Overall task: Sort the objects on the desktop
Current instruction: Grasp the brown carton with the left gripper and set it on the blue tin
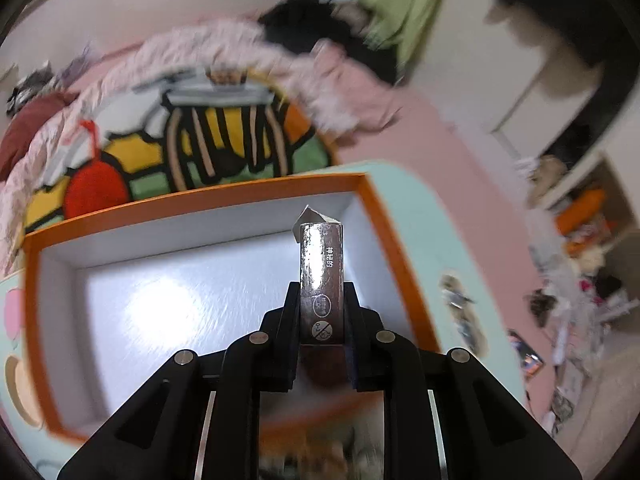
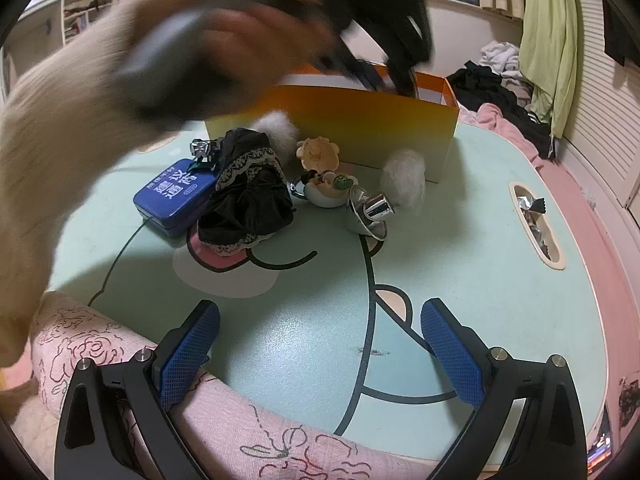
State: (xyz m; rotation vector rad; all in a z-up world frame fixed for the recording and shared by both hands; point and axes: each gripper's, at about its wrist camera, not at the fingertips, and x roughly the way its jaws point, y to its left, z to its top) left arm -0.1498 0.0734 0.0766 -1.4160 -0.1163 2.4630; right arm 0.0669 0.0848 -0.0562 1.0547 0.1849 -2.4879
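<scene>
Your left gripper point(image 1: 322, 312) pinches a small glossy carton point(image 1: 322, 276) by its flat sides above the orange-rimmed box point(image 1: 200, 200); it looks light, crushable and slick, while your right gripper point(image 2: 320, 356) hangs open over the worktop point(image 2: 480, 240).

A lived-in bedroom at home. Clothes point(image 2: 496, 80) are heaped on the pink bed point(image 2: 576, 184). A low cartoon tabletop point(image 2: 480, 264) stands on it.

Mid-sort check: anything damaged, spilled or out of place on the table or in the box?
One oddity: the small dark carton clamped in the left gripper above the orange box has a torn or loose flap at its far end. On the table, nothing looks spilled.
</scene>
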